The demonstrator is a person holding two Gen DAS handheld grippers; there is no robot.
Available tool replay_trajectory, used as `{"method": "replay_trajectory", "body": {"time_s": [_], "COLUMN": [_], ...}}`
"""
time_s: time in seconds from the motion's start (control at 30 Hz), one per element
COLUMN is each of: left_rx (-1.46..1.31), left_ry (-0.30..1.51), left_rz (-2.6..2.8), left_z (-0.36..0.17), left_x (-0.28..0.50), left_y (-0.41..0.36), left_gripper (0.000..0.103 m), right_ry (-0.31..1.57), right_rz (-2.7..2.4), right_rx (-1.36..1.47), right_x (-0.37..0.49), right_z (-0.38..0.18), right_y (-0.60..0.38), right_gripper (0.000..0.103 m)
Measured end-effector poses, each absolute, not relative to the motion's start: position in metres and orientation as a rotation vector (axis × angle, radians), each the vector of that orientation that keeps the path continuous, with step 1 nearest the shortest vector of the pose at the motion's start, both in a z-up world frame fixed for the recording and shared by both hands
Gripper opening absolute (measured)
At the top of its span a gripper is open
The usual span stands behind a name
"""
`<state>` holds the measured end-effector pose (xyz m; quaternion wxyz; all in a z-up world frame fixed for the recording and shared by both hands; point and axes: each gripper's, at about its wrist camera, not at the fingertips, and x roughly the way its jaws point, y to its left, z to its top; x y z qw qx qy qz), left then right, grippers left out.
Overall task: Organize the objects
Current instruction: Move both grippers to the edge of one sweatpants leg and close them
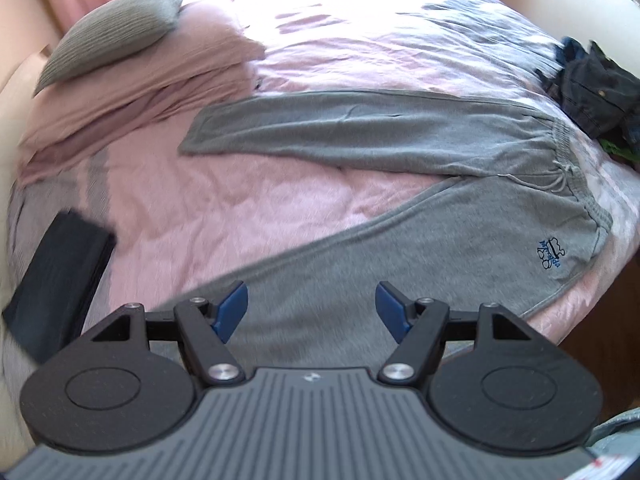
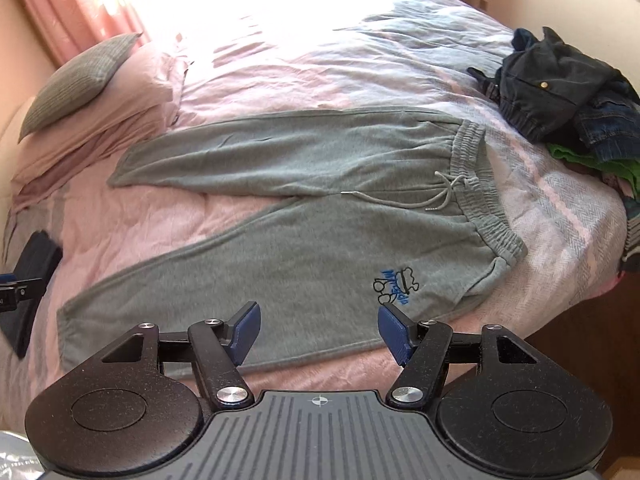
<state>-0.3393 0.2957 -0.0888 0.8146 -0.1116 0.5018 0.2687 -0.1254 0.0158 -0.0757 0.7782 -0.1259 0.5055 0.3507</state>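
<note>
Pink bed (image 2: 280,80) holds grey sweatpants (image 2: 304,248), dark clothes pile (image 2: 560,92); both grippers released.

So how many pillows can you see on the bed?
1: a grey pillow lies at the bed's far left corner, on top of folded pink bedding. Others may be hidden beneath it or outside the frame.

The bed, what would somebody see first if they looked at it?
First, the big grey sweatpants spread flat across the middle of the pink bed, legs apart, with a little blue cartoon logo near the waistband. Then the dark pile of clothes heaped at the bed's right edge. A grey pillow sits at the far left.
</note>
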Motion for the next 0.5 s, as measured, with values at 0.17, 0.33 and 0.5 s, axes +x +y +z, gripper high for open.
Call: {"method": "replay_trajectory", "body": {"time_s": [0.17, 0.33, 0.5], "left_rx": [-0.209, -0.205, -0.200], "left_ry": [1.072, 1.069, 1.057], "left_rz": [0.488, 0.448, 0.419], "left_z": [-0.097, -0.102, -0.103], "left_x": [-0.315, -0.291, -0.260], "left_y": [0.312, 0.317, 0.319], "left_gripper": [0.067, 0.067, 0.067], "right_ry": [1.113, 1.124, 1.114], "right_rz": [0.696, 0.658, 0.659], "right_rx": [-0.254, -0.255, -0.258], "right_x": [-0.123, -0.113, -0.095], "right_z": [-0.083, -0.092, -0.096], "right_y": [0.026, 0.036, 0.049], "right_gripper": [0.062, 0.062, 0.062]}}
